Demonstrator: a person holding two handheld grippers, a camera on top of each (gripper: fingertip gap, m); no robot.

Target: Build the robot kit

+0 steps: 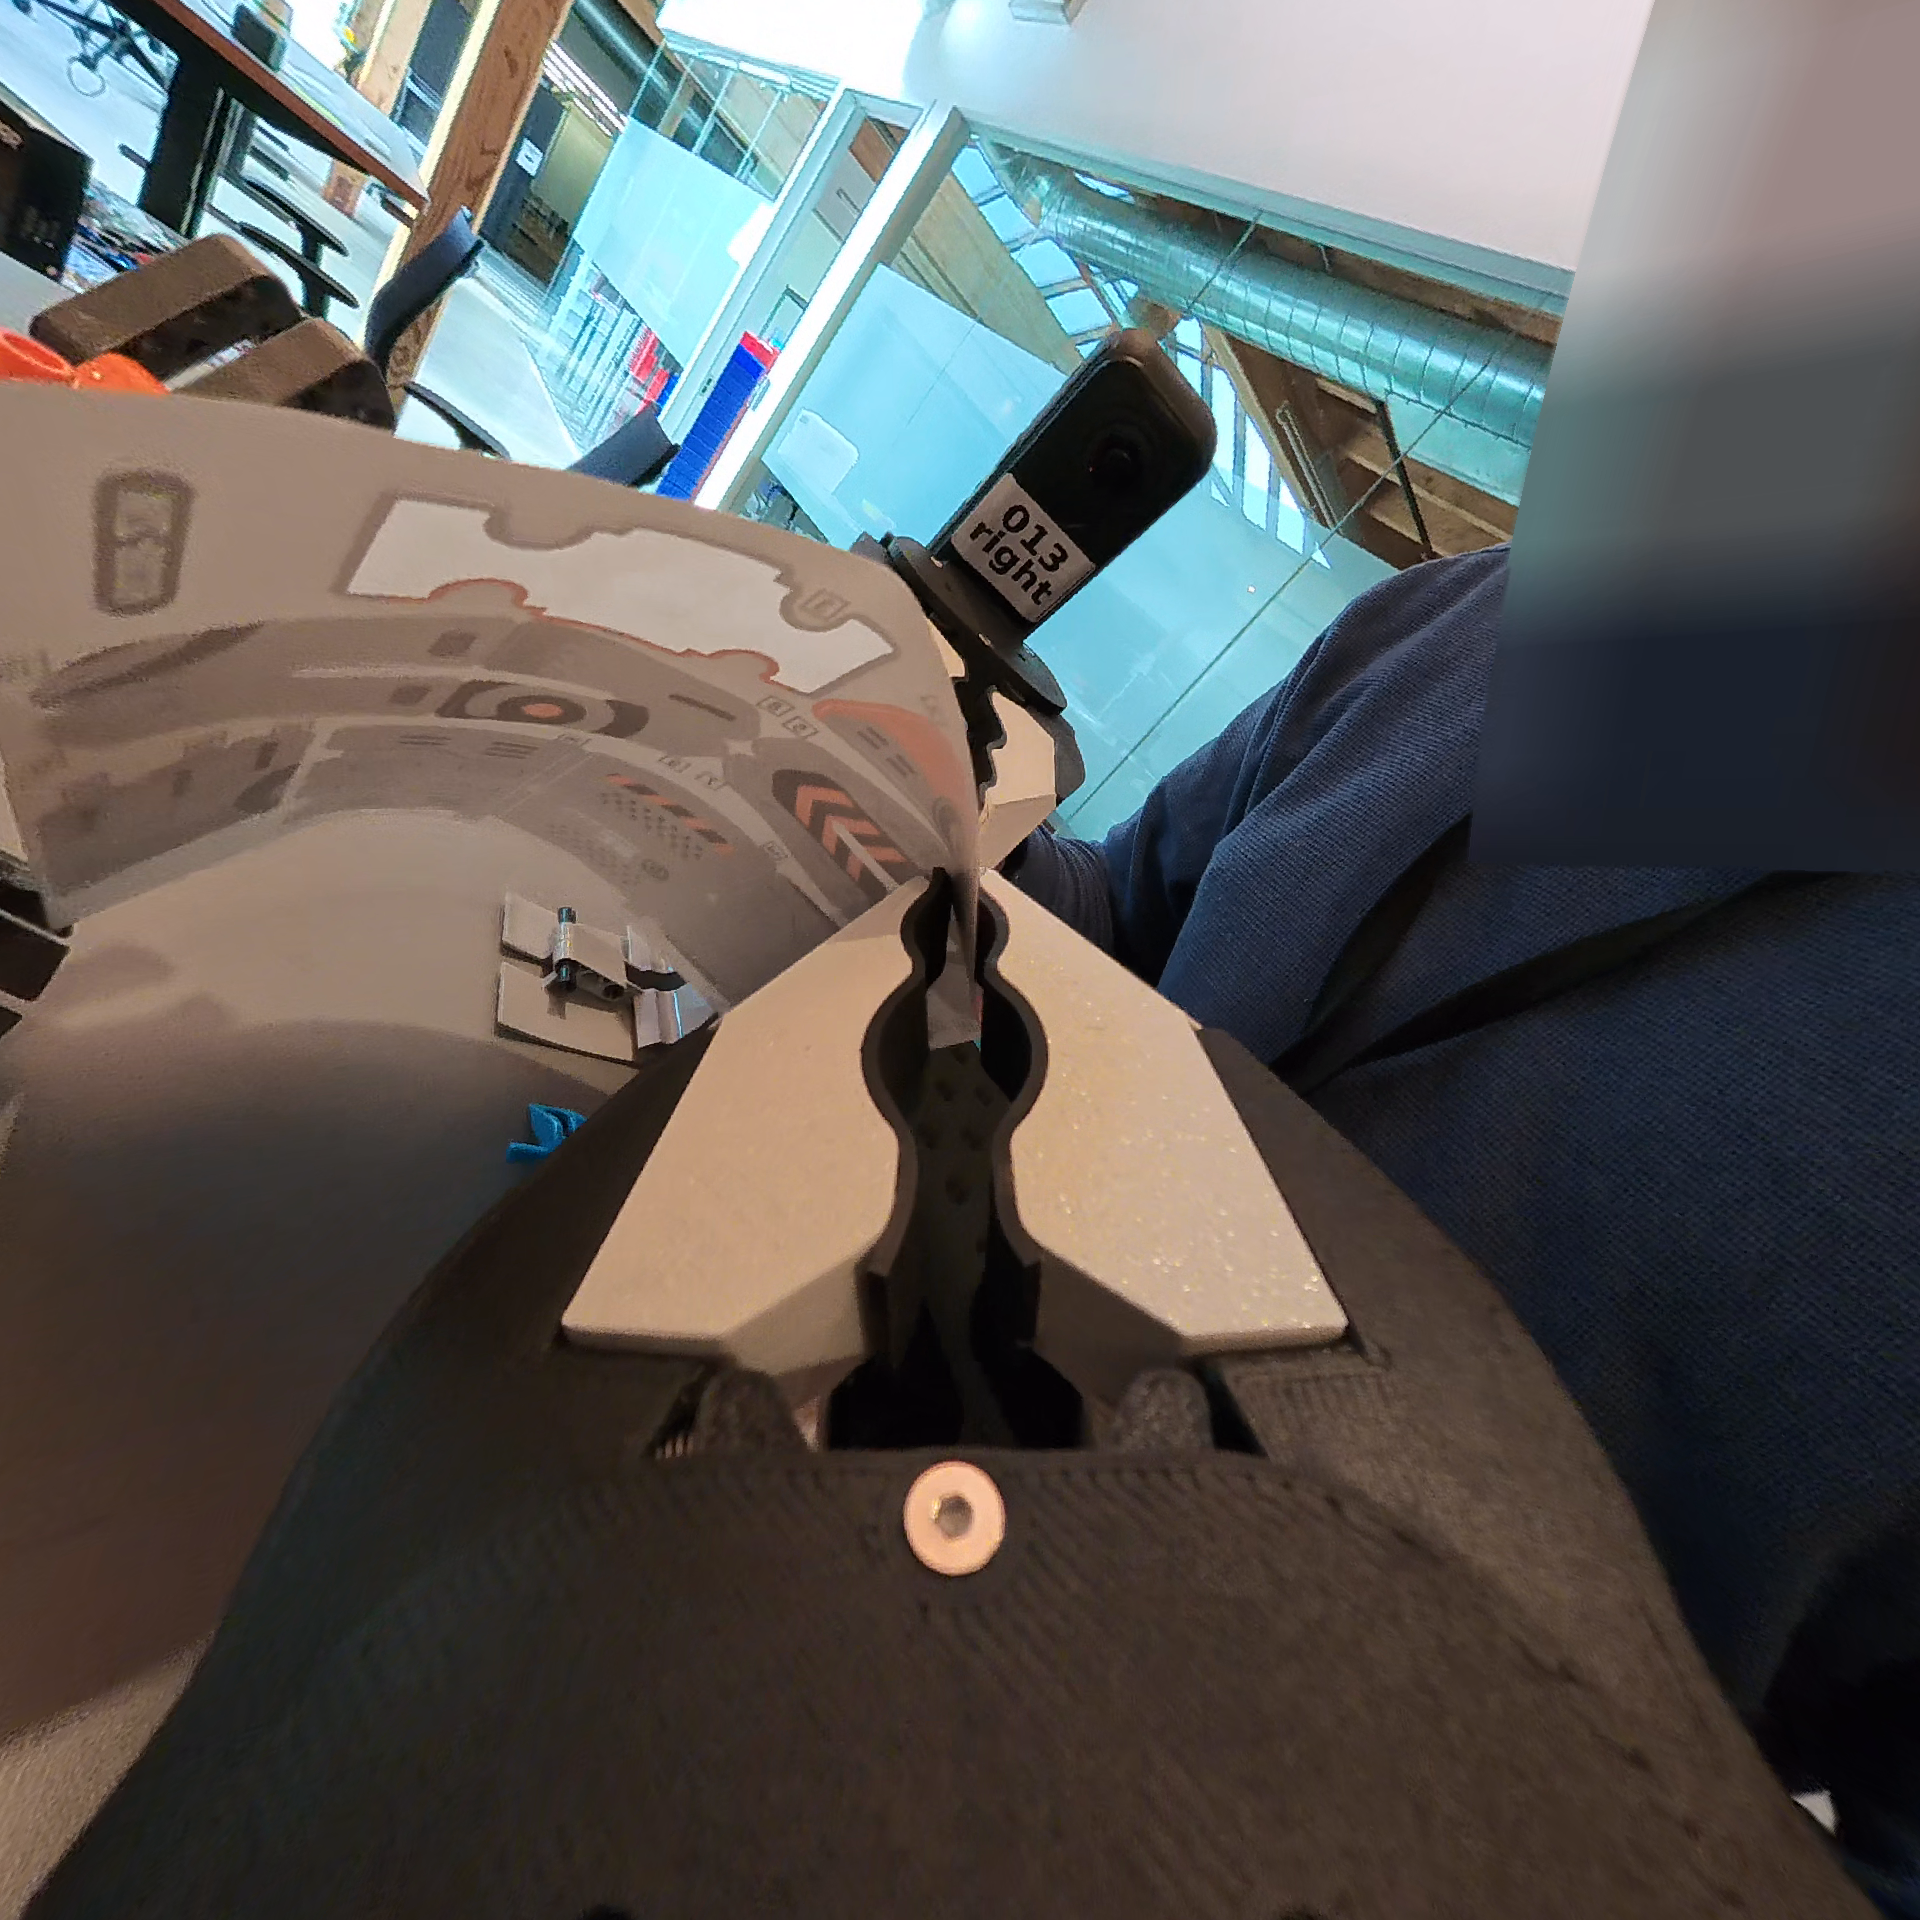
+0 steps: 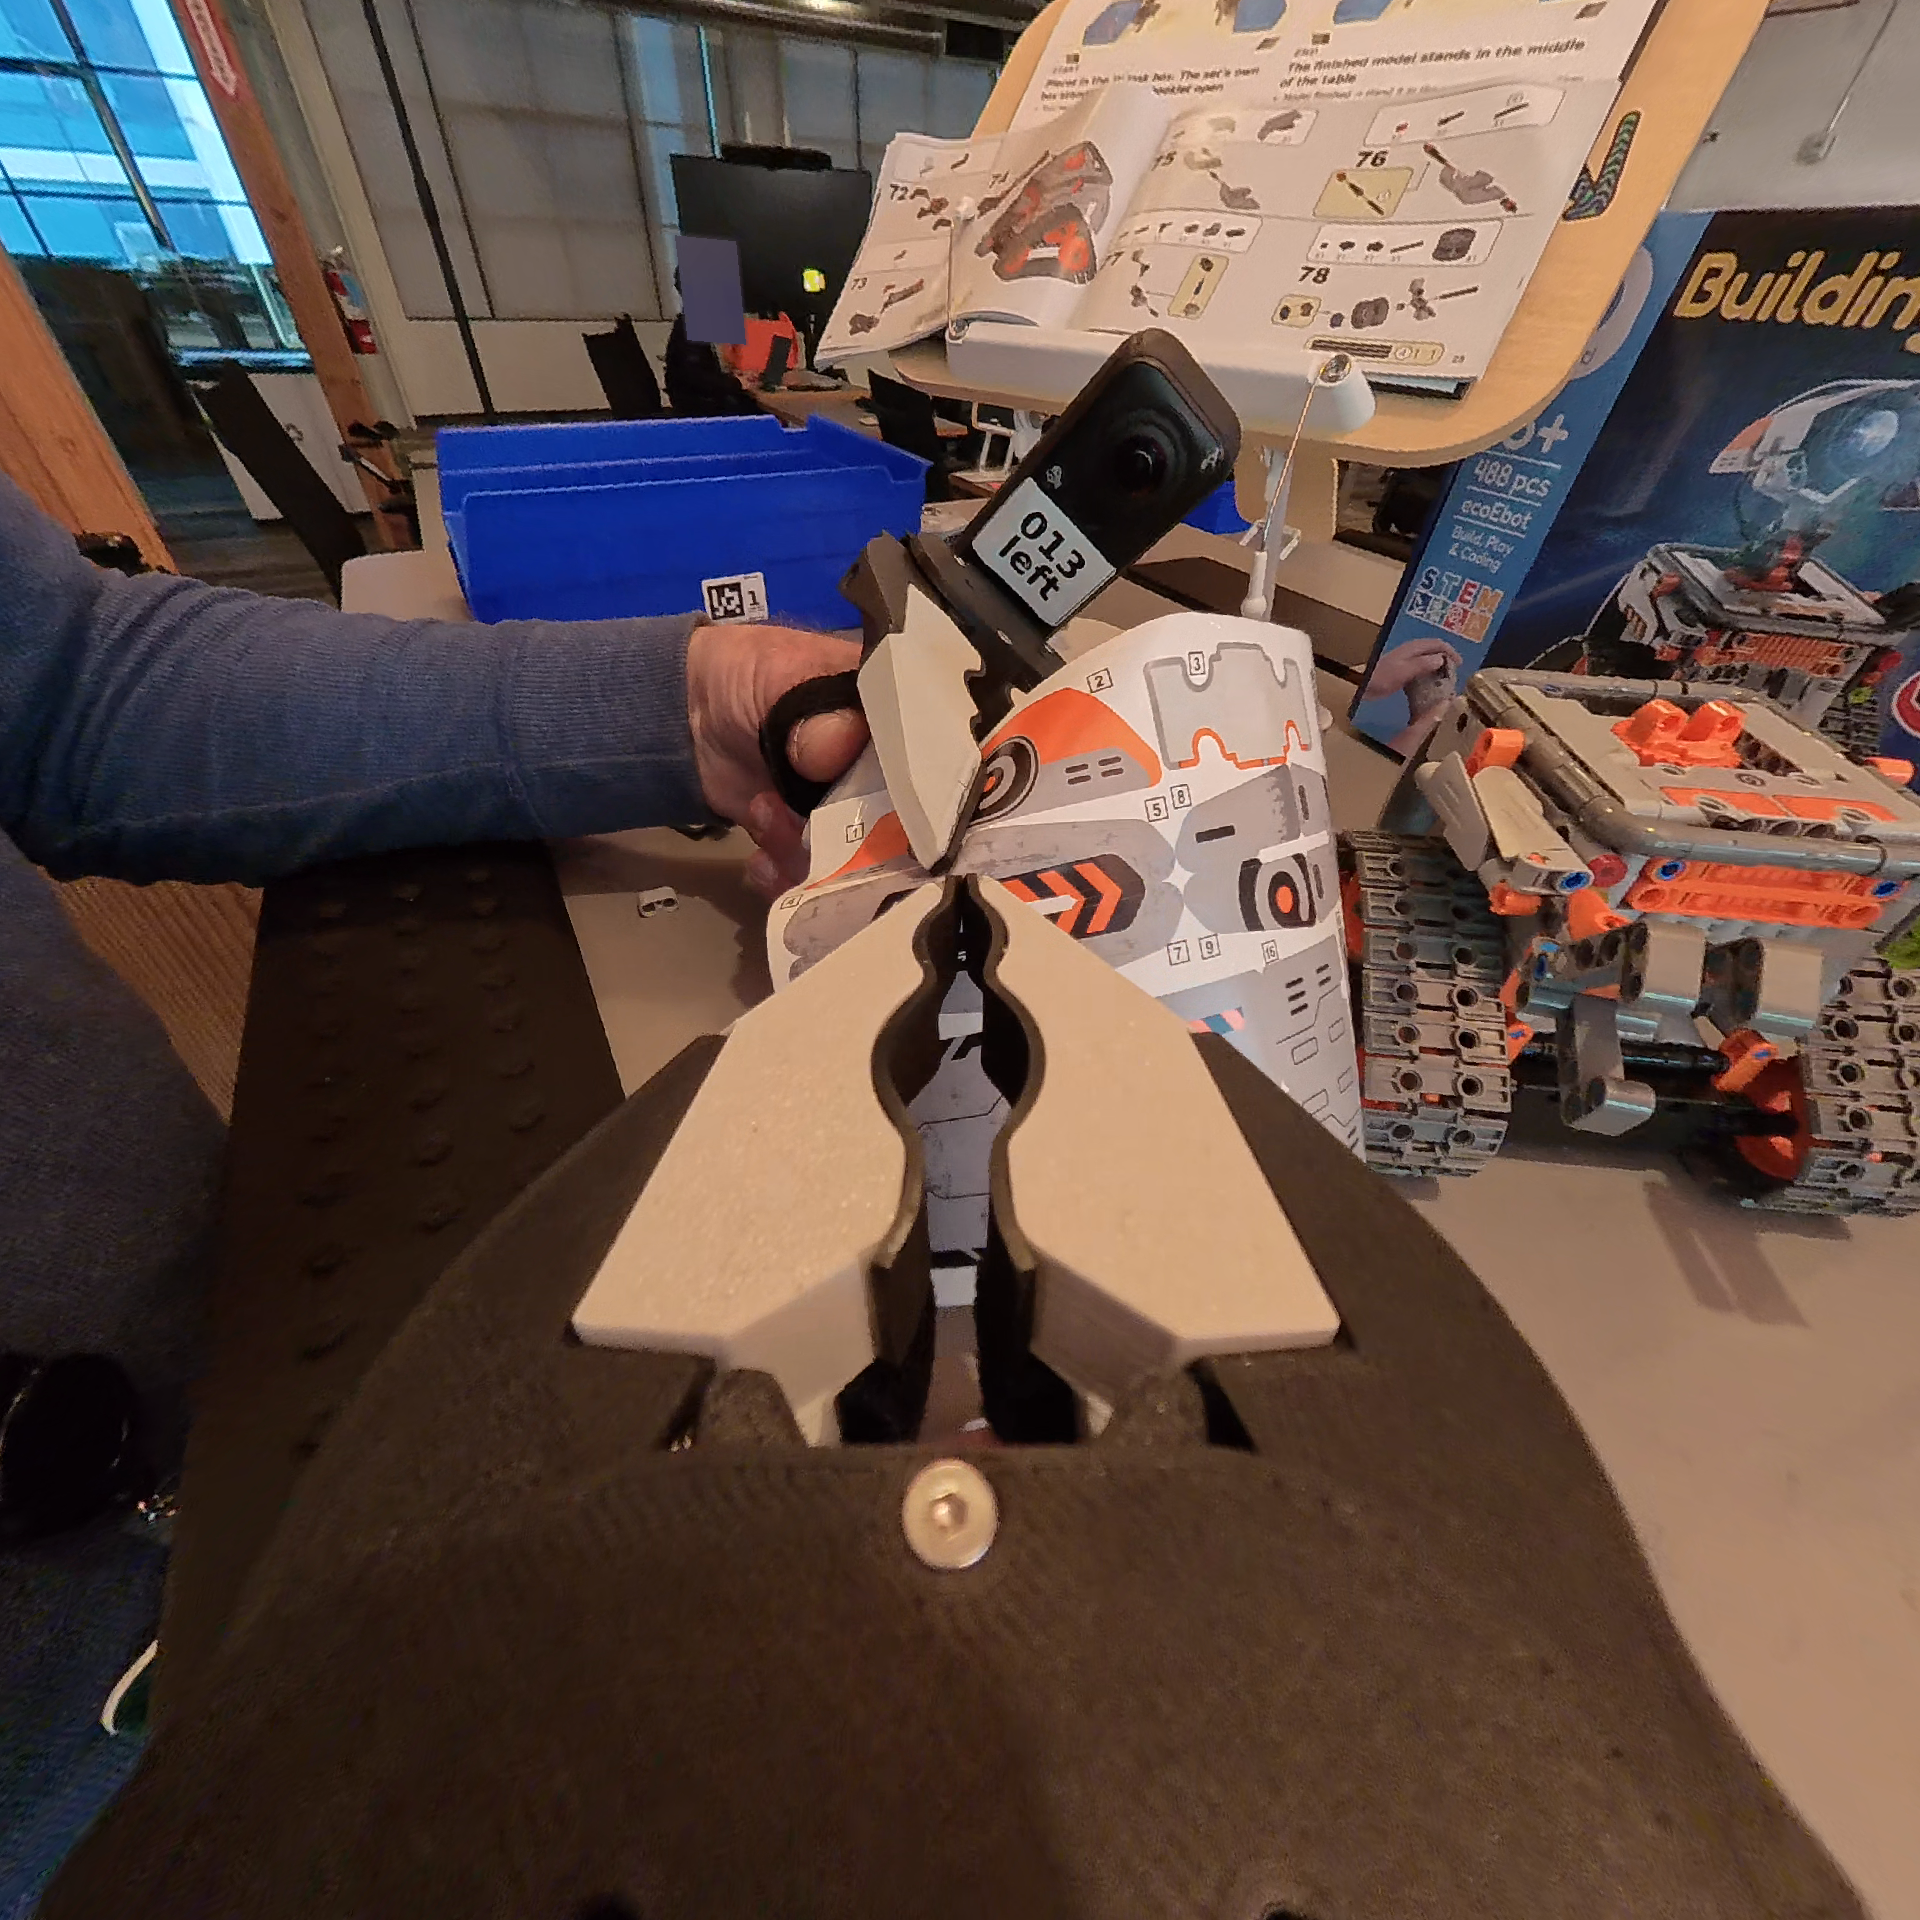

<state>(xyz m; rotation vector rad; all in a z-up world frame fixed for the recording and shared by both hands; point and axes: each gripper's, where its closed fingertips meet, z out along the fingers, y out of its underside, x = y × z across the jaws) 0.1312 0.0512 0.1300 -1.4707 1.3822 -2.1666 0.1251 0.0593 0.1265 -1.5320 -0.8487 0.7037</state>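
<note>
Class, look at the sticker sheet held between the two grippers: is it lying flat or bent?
Bent. The sticker sheet bows between the left gripper and right gripper, both pinching its edge.

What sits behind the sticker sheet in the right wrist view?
Behind the curled sticker sheet stand a tracked brick vehicle, its blue box and an instruction booklet on a wooden stand. The sheet covers the table directly behind it. Both claws pinch the sheet's edge.
</note>
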